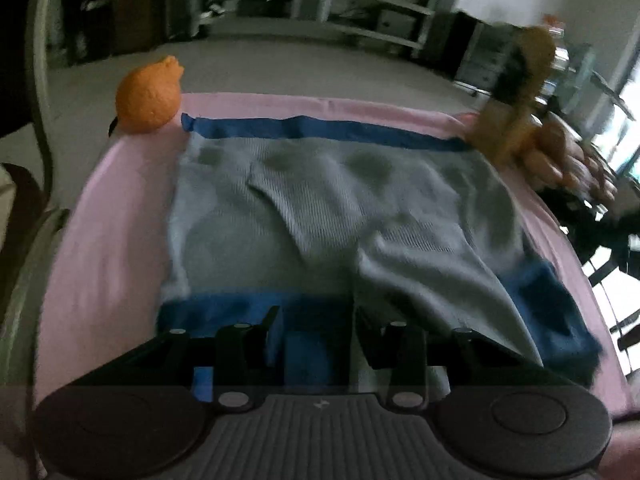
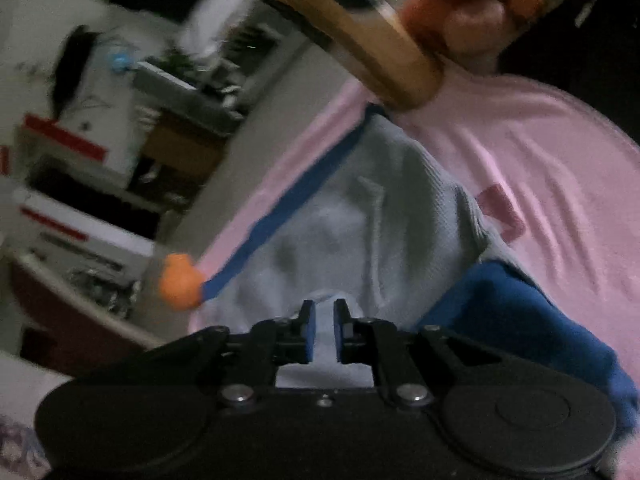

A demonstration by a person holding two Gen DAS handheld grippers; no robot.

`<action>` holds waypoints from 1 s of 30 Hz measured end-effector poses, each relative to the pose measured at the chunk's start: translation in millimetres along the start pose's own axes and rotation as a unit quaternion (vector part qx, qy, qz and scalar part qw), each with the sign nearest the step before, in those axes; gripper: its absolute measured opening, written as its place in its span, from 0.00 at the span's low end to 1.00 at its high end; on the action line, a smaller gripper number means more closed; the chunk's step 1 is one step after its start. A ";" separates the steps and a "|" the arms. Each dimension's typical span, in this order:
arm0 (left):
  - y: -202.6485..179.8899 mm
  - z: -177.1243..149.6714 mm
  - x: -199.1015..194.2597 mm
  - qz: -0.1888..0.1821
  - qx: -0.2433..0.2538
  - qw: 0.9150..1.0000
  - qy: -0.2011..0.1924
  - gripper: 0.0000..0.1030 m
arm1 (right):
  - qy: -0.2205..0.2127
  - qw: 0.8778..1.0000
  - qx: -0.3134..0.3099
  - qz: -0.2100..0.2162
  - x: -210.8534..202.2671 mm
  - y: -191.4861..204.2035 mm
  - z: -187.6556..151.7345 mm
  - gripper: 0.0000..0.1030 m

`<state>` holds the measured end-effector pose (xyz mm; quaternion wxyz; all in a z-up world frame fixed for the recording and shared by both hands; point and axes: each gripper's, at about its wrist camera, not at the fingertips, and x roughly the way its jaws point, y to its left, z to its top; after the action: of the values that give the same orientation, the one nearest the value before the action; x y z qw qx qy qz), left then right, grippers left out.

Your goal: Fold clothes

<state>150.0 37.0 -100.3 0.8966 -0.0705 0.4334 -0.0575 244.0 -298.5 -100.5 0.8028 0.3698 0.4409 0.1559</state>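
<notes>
Grey-and-blue knit garment point(image 1: 328, 208) is being folded on the pink sheet point(image 1: 100, 240): right gripper point(image 2: 323, 330) pinching its grey near edge, left gripper point(image 1: 316, 332) part-open over the blue hem, likely needing to carry both toward the far edge.

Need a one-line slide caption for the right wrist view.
Right gripper pinching the grey-and-blue garment on a pink sheet, orange toy nearby.

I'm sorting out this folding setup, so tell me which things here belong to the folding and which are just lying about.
Part of the job:
grey and blue garment
left gripper
right gripper, closed on a grey fold
pink cloth underneath

Lying about:
orange toy
wooden basket holding fruit
</notes>
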 end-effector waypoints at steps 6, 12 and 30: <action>-5.9 -53.5 -8.7 -0.059 -0.024 0.998 0.006 0.37 | 0.010 0.998 -0.002 0.057 -38.9 -9.1 -43.4 0.15; -14.5 -71.5 27.5 -0.022 0.003 0.999 0.031 0.35 | 0.073 0.997 -0.002 0.018 15.3 -37.5 -56.9 0.09; -18.3 -112.6 1.9 0.018 0.048 0.997 0.050 0.40 | 0.100 0.993 -0.009 -0.057 -14.8 -57.1 -110.2 0.06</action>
<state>62.0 10.1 -167.7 0.8768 -0.0169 0.4761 -0.0652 140.7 -295.5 -170.7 0.7658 0.3191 0.5378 0.1498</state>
